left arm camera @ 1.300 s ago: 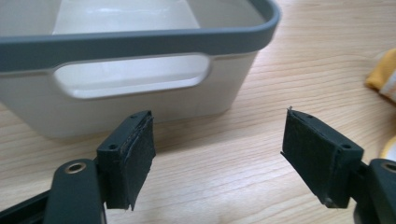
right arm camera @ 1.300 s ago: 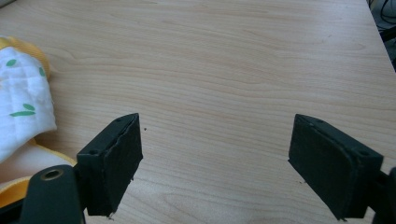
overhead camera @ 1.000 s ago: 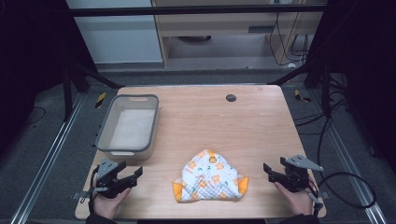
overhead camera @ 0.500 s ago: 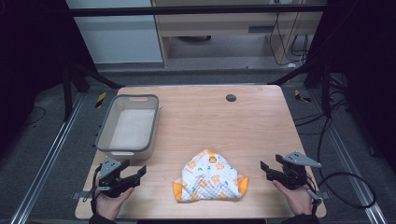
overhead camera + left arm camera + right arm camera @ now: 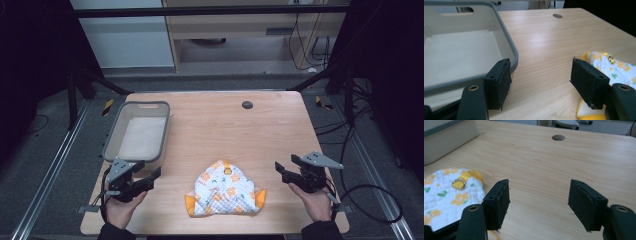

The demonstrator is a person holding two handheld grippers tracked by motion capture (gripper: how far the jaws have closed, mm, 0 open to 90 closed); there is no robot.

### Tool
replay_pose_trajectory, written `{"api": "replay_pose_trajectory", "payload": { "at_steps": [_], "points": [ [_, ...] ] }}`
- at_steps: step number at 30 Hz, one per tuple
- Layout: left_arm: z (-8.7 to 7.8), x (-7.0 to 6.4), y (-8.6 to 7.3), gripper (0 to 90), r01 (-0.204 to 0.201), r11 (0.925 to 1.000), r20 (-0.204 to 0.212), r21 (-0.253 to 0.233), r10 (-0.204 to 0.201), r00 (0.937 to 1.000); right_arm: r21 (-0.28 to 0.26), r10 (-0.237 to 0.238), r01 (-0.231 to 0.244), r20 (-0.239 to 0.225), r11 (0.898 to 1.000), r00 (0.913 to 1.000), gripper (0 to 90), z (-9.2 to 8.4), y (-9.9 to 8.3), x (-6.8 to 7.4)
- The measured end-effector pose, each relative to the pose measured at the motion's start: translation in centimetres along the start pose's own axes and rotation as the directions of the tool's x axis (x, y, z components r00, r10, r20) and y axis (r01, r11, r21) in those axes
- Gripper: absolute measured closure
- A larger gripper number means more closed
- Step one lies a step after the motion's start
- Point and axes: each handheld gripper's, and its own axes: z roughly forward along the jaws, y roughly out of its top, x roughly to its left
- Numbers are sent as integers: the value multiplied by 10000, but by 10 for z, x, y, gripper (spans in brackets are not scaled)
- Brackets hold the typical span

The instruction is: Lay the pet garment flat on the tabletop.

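The wooden desk (image 5: 215, 130) is stretching out under the high view, and at its left side a grey plastic bin (image 5: 113, 139) is sitting with its pale floor bare. Down near the front edge, in the middle, a quilted white cloth with orange flowers and yellow trim (image 5: 225, 192) is lying bunched up, a small metal ring on a yellow loop showing at its top. A person's left hand (image 5: 121, 209) is coming in from the bottom, wrapping around the left gripper (image 5: 151, 176), which is hovering low just off the bin's near corner and pointing toward the cloth, its jaws spread wide apart with nothing between them. In the left gripper view one jaw is sitting in front of the bin's rim and the other in front of the cloth's edge. Over on the other side, the right hand (image 5: 315, 202) is holding the right gripper (image 5: 280, 171) at the desk's front right, angled inward toward the cloth but apart from it, jaws likewise standing wide and empty over bare wood. Far back, a small dark round hole (image 5: 247, 105) is dotting the desk.
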Motion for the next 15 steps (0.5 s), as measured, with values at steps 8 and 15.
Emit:
{"api": "replay_pose_trajectory", "payload": {
  "at_steps": [8, 15],
  "points": [
    [13, -12, 21, 335, -52, 9997, 267, -223, 58, 9996, -224, -291, 284, -284, 9993, 9992, 334, 9, 22, 14],
    [31, -25, 27, 352, -33, 10000, 551, -66, 37, 9985, -237, -319, 305, -599, 9993, 9977, 334, 18, 26, 21]
  ]
}}
